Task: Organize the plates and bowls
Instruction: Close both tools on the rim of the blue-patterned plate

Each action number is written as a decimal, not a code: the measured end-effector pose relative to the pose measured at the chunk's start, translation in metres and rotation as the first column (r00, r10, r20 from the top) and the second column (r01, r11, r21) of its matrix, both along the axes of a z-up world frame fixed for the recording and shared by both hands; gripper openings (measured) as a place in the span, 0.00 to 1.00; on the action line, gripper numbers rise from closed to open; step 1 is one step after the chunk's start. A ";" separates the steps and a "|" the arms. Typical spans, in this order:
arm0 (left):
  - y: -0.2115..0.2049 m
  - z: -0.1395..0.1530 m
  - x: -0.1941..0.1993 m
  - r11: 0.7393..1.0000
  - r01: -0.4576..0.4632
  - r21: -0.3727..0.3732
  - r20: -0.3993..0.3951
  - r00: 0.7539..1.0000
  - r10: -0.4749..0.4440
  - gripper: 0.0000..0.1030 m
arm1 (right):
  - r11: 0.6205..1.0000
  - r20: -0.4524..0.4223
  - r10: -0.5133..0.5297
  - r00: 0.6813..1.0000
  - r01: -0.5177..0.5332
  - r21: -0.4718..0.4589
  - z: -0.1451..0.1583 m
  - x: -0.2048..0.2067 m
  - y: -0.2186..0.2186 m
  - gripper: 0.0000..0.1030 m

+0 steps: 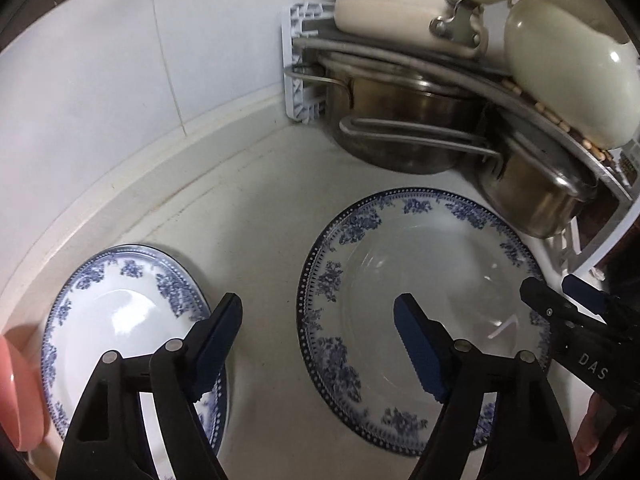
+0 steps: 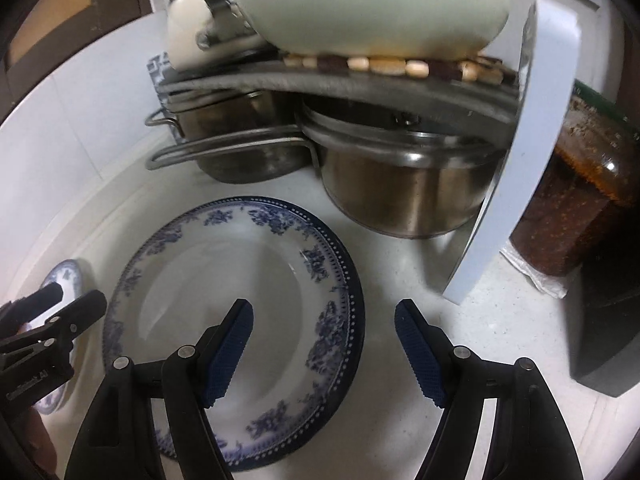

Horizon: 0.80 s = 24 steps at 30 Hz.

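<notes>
Below, two blue-patterned plates (image 1: 424, 320) on white counter (image 1: 260, 208), both hand-held grippers (image 1: 318, 344) agape.

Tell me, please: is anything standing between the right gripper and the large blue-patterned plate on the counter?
Nothing visible does. The right gripper hangs open just above the large plate, one finger over its bowl, the other past its right rim. The steel pots stand behind the plate, not in the path.

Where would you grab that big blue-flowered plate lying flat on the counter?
By the rim of the large plate, at its near right edge beside the open right gripper. It lies flat, so only the raised rim offers a pinch.
</notes>
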<state>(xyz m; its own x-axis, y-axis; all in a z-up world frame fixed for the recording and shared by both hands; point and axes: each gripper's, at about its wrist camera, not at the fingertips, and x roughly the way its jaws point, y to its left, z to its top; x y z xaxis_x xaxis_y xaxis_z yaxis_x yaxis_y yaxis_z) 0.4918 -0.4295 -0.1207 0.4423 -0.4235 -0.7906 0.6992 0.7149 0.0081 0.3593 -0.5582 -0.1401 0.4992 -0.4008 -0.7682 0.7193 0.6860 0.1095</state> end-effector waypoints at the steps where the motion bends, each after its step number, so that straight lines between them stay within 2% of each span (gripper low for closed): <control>1: -0.001 -0.003 0.003 1.000 0.000 -0.001 -0.010 1.000 0.000 0.75 | 1.000 -0.002 -0.003 1.000 0.003 0.005 -0.002 0.001 -0.001 0.72; 4: -0.005 -0.010 0.009 1.000 -0.004 0.006 -0.026 1.000 0.004 0.69 | 1.000 -0.022 -0.001 1.000 0.001 -0.002 -0.008 0.006 -0.003 0.71; 7: -0.007 -0.016 0.011 1.000 0.002 0.012 -0.041 0.999 -0.002 0.69 | 1.000 -0.028 0.000 1.000 0.000 0.010 -0.013 0.009 -0.005 0.68; 15: -0.010 -0.025 0.014 1.000 0.016 0.026 -0.069 0.998 -0.014 0.58 | 1.000 -0.041 0.013 0.999 -0.012 0.018 -0.023 0.017 -0.009 0.55; 17: -0.011 -0.027 0.016 0.999 0.014 0.028 -0.073 0.997 -0.012 0.54 | 1.000 -0.045 0.013 0.999 -0.013 0.008 -0.023 0.019 -0.009 0.54; 20: -0.016 -0.033 0.023 0.999 0.019 0.026 -0.100 0.995 -0.016 0.47 | 1.000 -0.049 0.017 0.999 -0.017 0.001 -0.022 0.020 -0.009 0.47; 24: -0.019 -0.034 0.023 0.999 0.021 0.027 -0.094 0.995 -0.019 0.39 | 1.000 -0.061 0.022 0.998 -0.023 -0.016 -0.022 0.021 -0.010 0.40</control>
<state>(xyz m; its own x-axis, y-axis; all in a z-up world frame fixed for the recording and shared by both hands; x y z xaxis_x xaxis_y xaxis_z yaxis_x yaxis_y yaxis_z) 0.5152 -0.4482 -0.1545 0.3572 -0.4091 -0.8397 0.7120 0.7012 -0.0388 0.3799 -0.5687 -0.1624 0.4607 -0.4032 -0.7907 0.7089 0.7032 0.0544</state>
